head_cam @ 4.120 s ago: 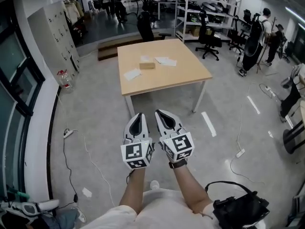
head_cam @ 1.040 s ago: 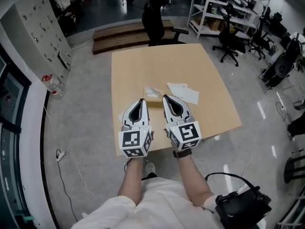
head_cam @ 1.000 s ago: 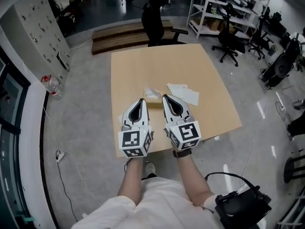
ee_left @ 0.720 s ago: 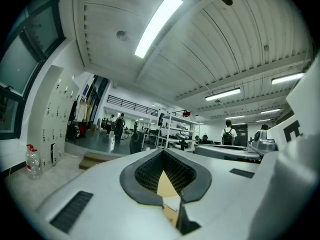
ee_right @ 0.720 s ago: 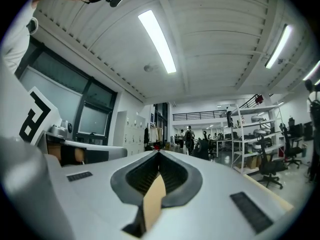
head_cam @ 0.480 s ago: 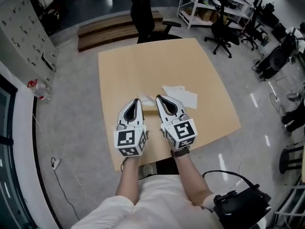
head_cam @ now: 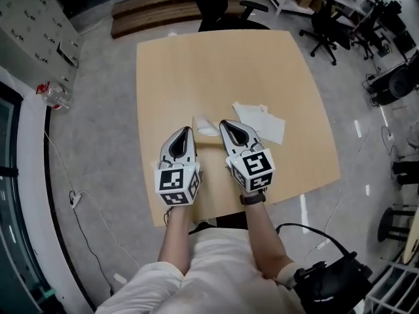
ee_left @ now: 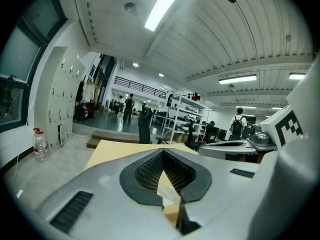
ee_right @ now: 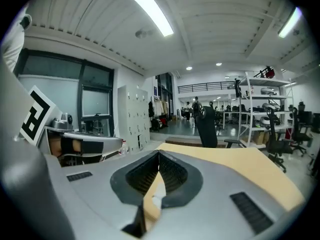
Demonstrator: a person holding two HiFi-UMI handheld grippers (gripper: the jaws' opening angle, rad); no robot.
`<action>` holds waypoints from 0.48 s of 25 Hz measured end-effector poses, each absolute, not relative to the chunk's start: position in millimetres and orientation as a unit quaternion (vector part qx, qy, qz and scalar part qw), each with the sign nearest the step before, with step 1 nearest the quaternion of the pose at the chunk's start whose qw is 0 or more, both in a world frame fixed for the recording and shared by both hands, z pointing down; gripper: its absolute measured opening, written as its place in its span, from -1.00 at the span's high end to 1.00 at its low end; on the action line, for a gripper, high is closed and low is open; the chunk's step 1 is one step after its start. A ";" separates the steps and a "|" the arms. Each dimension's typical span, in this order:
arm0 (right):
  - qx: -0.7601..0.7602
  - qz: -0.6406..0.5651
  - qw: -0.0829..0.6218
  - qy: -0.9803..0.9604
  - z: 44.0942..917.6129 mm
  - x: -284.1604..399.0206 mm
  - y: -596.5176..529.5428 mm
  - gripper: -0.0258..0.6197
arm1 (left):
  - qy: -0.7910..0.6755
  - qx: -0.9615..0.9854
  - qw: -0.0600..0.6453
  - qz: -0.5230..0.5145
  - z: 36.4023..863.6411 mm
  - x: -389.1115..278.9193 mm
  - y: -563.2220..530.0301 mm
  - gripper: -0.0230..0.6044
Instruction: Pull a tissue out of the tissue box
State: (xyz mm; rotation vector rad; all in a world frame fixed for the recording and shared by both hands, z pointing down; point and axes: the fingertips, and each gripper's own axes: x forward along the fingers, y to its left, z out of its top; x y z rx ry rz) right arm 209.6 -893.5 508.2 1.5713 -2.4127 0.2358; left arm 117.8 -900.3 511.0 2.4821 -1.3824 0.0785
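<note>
A low brown tissue box point(head_cam: 208, 143) lies on the wooden table point(head_cam: 170, 70), with a white tissue point(head_cam: 205, 125) sticking up from it. My left gripper point(head_cam: 186, 130) hangs just left of the box and my right gripper point(head_cam: 224, 123) just right of it, both shut and holding nothing. The two stand side by side and point across the table. In the left gripper view the shut jaws point(ee_left: 162, 151) leave a slit below that shows the tissue point(ee_left: 168, 193). The right gripper view shows the same through its shut jaws point(ee_right: 159, 153), with the tissue point(ee_right: 159, 195) low in the slit.
Several loose white tissues point(head_cam: 260, 119) lie flat on the table to the right of the box. A black office chair point(head_cam: 219, 5) stands at the table's far edge. A water bottle point(head_cam: 49, 91) is on the floor at left, a black bag point(head_cam: 327, 283) by my right side.
Both grippers have come forward and down over the table and now flank the tissue box. The table's near edge now lies under my wrists. Both stayed shut.
</note>
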 end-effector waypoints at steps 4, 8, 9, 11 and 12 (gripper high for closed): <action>0.536 0.092 0.157 -0.824 536.0 212.1 -902.6 0.91 | -0.470 0.865 0.170 0.045 539.2 123.6 -909.1 0.93; 0.520 0.103 0.182 -0.828 558.2 212.4 -911.2 0.91 | -0.462 0.867 0.178 0.055 554.2 137.1 -919.4 0.93; 0.518 0.106 0.187 -0.828 564.2 212.6 -913.0 0.91 | -0.459 0.868 0.179 0.057 557.6 140.1 -921.7 0.93; 0.515 0.112 0.200 -0.826 576.2 212.2 -915.8 0.91 | -0.456 0.869 0.183 0.062 564.1 143.9 -925.1 0.93; 0.513 0.114 0.205 -0.826 581.5 211.6 -917.0 0.91 | -0.455 0.868 0.186 0.066 567.5 144.8 -926.1 0.93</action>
